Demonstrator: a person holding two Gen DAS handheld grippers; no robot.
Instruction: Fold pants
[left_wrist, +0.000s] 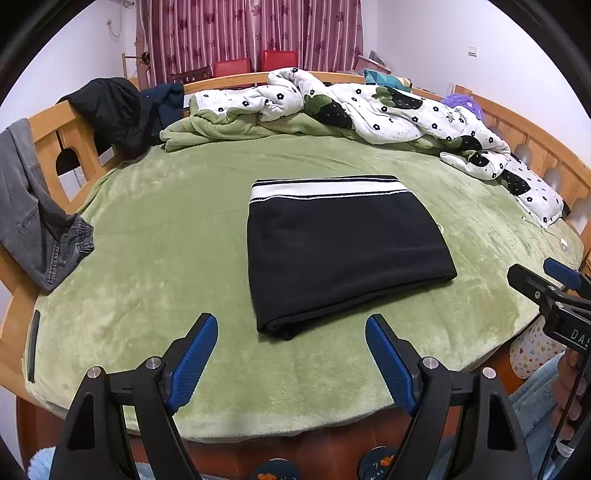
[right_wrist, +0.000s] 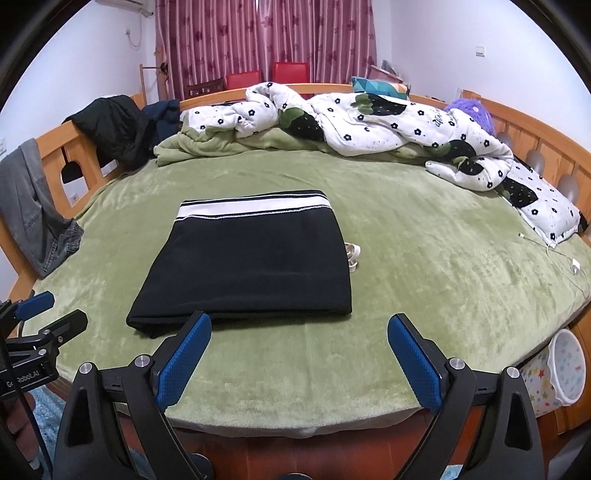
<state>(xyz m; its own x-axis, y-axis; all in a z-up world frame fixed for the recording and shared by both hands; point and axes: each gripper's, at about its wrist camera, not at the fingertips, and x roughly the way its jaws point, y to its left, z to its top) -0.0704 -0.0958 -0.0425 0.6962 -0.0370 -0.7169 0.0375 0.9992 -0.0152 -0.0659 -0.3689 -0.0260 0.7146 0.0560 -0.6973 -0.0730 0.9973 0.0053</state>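
Observation:
Black pants (left_wrist: 343, 251) (right_wrist: 255, 266) lie folded into a flat rectangle on the green blanket (left_wrist: 166, 240), with the white waistband (left_wrist: 325, 188) at the far edge. A white drawstring (right_wrist: 352, 254) sticks out at their right side. My left gripper (left_wrist: 291, 319) stands open just short of the pants' near edge, with nothing between its blue pads. My right gripper (right_wrist: 299, 316) is open too, and empty, near the fold's front right corner. Each gripper shows in the other's view, the right gripper (left_wrist: 535, 267) at the right and the left gripper (right_wrist: 64, 305) at the left.
A crumpled white flowered quilt (left_wrist: 369, 107) runs along the far side of the bed. Grey jeans (left_wrist: 29, 206) and a dark jacket (left_wrist: 110, 107) hang over the wooden rail at the left. A charger and cable (right_wrist: 574, 266) lie at the right edge. A star-patterned bin (right_wrist: 565, 369) stands beside the bed.

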